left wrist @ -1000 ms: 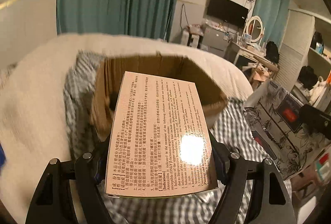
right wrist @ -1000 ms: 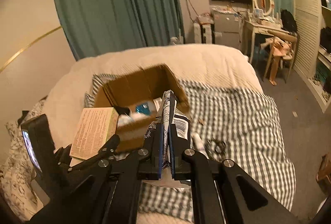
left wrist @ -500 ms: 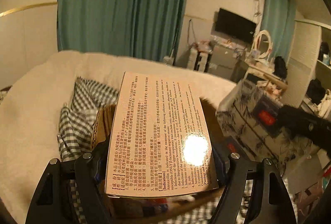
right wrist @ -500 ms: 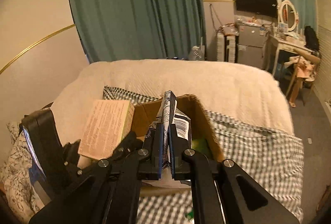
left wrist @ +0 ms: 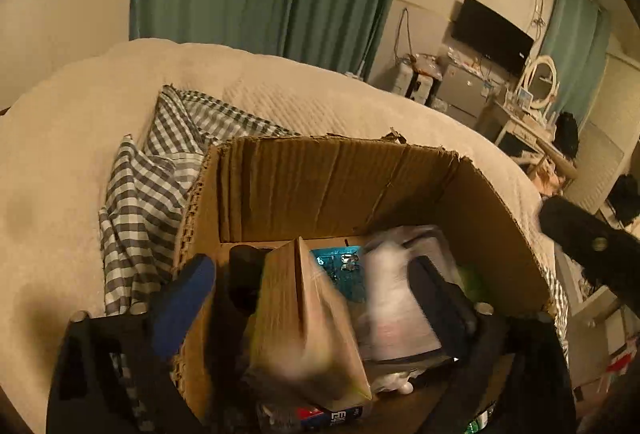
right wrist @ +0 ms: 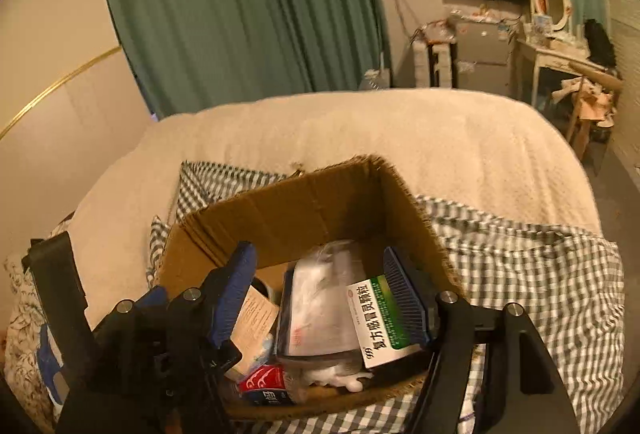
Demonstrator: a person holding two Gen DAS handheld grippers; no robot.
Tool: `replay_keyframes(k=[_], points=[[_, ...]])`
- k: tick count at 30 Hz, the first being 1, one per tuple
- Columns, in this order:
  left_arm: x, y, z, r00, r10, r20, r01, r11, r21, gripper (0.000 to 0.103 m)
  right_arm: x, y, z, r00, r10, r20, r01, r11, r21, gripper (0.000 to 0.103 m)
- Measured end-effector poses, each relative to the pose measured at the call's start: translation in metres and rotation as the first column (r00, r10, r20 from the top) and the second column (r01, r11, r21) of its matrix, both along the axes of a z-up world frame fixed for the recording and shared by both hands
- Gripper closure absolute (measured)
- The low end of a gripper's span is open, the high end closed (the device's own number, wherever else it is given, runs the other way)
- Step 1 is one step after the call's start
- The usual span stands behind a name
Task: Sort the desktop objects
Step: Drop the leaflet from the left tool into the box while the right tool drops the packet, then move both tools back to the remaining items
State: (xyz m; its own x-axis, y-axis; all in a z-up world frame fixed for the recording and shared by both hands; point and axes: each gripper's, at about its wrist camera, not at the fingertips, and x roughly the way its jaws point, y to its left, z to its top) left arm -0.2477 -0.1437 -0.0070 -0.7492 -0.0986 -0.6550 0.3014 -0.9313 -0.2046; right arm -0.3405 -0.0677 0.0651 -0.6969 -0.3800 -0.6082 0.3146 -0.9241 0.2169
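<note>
1. Nearest in the left wrist view, the left gripper (left wrist: 316, 298) hangs over the near edge of a cardboard box (left wrist: 340, 185). Its jaws are spread wide and pinch nothing.
2. Between and just below those jaws a tan carton (left wrist: 308, 318) lies inside the box. It is blurred. It leans, one corner edge up, its long axis running away from the camera. No finger touches it that can be seen.
3. Nearest in the right wrist view, the right gripper (right wrist: 326, 298) is also spread wide and empty, over the same near edge of the box (right wrist: 304, 209).
4. Directly between its fingers a clear flat pouch (right wrist: 320, 310) lies in the box. A green and white medicine packet (right wrist: 380, 318) lies against the inner face of the right finger (right wrist: 404, 298); whether they touch cannot be told.
5. Low in the box, a red and white tube (right wrist: 266, 386) lies near the front wall, with the tan carton (right wrist: 256, 326) to its left.
6. Judgement: both loads seem to be in the box, so the coming move is upward and back; each gripper must rise straight, clear of the box walls.
7. The box sits on a checked cloth (right wrist: 520, 274) spread over a cream bed (right wrist: 400, 129).
8. Farthest, green curtains (right wrist: 240, 5) hang behind the bed.
</note>
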Motion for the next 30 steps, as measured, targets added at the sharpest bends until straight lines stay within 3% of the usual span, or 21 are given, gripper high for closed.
replay_keyframes(k=[4,7,12,15,24,30], points=[[0.012,0.011,0.011,1.0,0.005,0.017,-0.003,0.996,-0.084,0.002,0.025,0.014,0.019,0.999,-0.028,-0.017,0.029,0.999,0.022,0.036],[0.029,0.027,0.033,1.0,-0.012,-0.014,0.009,0.987,-0.163,0.002,0.046,0.024,0.033,0.998,-0.046,-0.034,0.048,0.998,0.039,0.036],[0.068,0.047,0.075,0.992,-0.068,-0.104,0.043,0.974,-0.222,0.0,0.083,0.05,0.055,0.994,-0.098,-0.058,0.101,0.993,0.058,0.036],[0.089,0.059,0.09,0.988,-0.105,-0.114,0.074,0.967,-0.244,0.0,0.107,0.066,0.065,0.989,-0.133,-0.069,0.137,0.989,0.059,0.036],[0.14,0.092,0.114,0.97,-0.211,-0.123,0.183,0.962,-0.204,0.0,0.168,0.114,0.066,0.975,-0.21,-0.073,0.216,0.973,0.076,0.032],[0.153,0.116,0.093,0.952,-0.293,-0.083,0.279,0.948,-0.155,0.0,0.189,0.155,0.042,0.962,-0.273,-0.024,0.274,0.96,0.051,0.028]])
